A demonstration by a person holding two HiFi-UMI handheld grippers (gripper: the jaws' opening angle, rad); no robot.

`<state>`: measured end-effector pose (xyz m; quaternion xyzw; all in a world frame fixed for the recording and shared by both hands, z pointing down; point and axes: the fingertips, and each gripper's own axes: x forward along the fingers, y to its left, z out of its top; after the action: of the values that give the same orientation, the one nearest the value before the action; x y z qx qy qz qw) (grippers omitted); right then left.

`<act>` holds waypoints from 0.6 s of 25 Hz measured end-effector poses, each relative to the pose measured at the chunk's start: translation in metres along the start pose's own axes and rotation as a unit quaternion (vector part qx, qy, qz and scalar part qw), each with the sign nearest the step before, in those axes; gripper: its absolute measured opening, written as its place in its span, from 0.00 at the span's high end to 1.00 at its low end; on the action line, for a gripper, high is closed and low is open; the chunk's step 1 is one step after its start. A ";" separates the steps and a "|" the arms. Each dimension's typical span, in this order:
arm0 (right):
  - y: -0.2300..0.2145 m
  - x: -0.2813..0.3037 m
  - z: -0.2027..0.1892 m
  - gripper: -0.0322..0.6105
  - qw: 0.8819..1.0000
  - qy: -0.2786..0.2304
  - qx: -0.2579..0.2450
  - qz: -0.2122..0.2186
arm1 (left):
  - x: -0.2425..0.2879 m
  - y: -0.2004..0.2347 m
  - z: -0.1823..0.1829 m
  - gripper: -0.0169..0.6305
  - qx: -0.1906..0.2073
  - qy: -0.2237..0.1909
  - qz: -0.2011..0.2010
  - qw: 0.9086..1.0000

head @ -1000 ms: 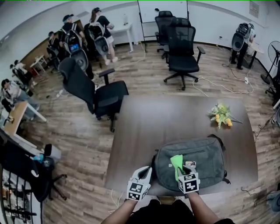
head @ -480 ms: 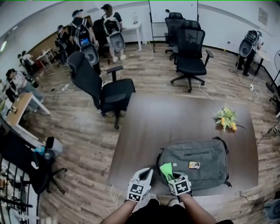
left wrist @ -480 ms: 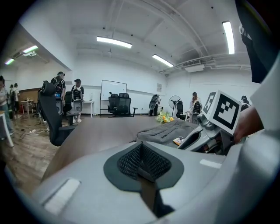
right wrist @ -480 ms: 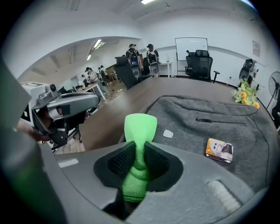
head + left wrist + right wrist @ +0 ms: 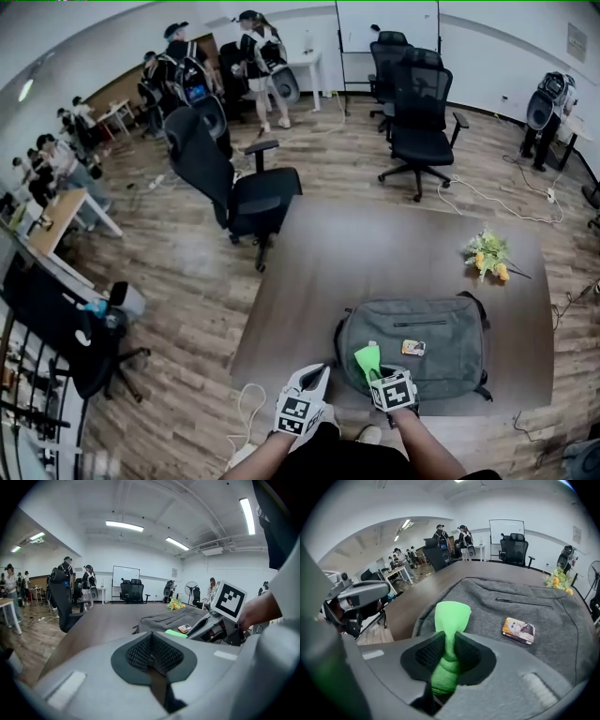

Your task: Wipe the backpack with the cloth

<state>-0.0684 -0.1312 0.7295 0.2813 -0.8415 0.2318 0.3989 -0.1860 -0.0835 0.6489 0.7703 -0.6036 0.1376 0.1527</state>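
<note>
Two grippers in frame, both by the backpack's (image 5: 436, 342) near-left corner. On the right gripper (image 5: 449, 644) the jaws are clamped on the green cloth (image 5: 451, 618). The cloth is bunched between them, with its free end sticking out forward over the backpack's top panel near its left edge. Can't tell if the cloth tip touches the fabric.

On the left gripper (image 5: 152, 645) the jaws are pressed together with nothing between them. It sits just left of the backpack, apart from it.

The backpack is grey and lies flat on the table (image 5: 375, 253), zipper pocket facing up. A small printed card (image 5: 518, 630) lies on the backpack, right of the cloth. A yellow flower bunch (image 5: 487, 253) lies beyond the backpack's far-right corner, well apart from it. A black office chair (image 5: 239, 192) stands far beyond the backpack's left side, off the table.
</note>
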 end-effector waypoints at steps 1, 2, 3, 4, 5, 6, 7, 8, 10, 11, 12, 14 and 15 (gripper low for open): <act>-0.003 -0.003 -0.003 0.84 1.000 -0.001 -0.002 -0.003 | -0.002 -0.004 -0.001 0.95 -0.001 0.004 0.000 1.000; -0.006 -0.006 -0.006 0.84 1.000 0.000 -0.003 -0.008 | -0.004 -0.008 -0.002 0.95 -0.001 0.005 0.000 1.000; -0.009 -0.009 -0.010 0.84 1.000 0.000 -0.003 -0.013 | -0.005 -0.012 -0.002 0.95 -0.001 0.004 0.000 1.000; -0.012 -0.011 -0.014 0.84 1.000 0.001 -0.005 -0.016 | -0.005 -0.016 -0.002 0.95 -0.001 0.003 -0.001 1.000; -0.015 -0.014 -0.016 0.84 1.000 0.003 -0.007 -0.019 | -0.005 -0.019 -0.002 0.95 0.000 0.002 -0.002 1.000; -0.017 -0.017 -0.018 0.84 1.000 0.003 -0.008 -0.022 | -0.005 -0.022 -0.001 0.95 -0.001 0.000 -0.003 1.000; -0.020 -0.020 -0.020 0.84 1.000 0.003 -0.008 -0.027 | -0.005 -0.024 0.000 0.95 0.000 -0.004 -0.005 1.000; -0.025 -0.024 -0.022 0.84 0.999 0.002 -0.006 -0.033 | -0.004 -0.026 0.000 0.95 0.001 -0.007 -0.006 1.000; -0.038 -0.031 -0.026 0.84 0.999 -0.001 0.004 -0.048 | -0.002 -0.030 0.001 0.95 0.004 -0.009 -0.007 1.000; -0.045 -0.036 -0.028 0.84 0.998 -0.004 0.008 -0.055 | -0.001 -0.033 0.002 0.95 0.005 -0.009 -0.008 1.000; -0.053 -0.040 -0.029 0.84 0.998 -0.007 0.011 -0.061 | 0.000 -0.036 0.003 0.95 0.006 -0.011 -0.009 1.000; -0.067 -0.047 -0.033 0.84 0.997 -0.011 0.018 -0.074 | 0.004 -0.042 0.004 0.95 0.007 -0.015 -0.012 1.000; -0.074 -0.051 -0.035 0.84 0.996 -0.010 0.022 -0.082 | 0.006 -0.044 0.005 0.95 0.008 -0.015 -0.013 1.000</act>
<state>0.0264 -0.1495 0.7211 0.3605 -0.8144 0.2133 0.4016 -0.1420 -0.0805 0.6440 0.7815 -0.5944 0.1284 0.1394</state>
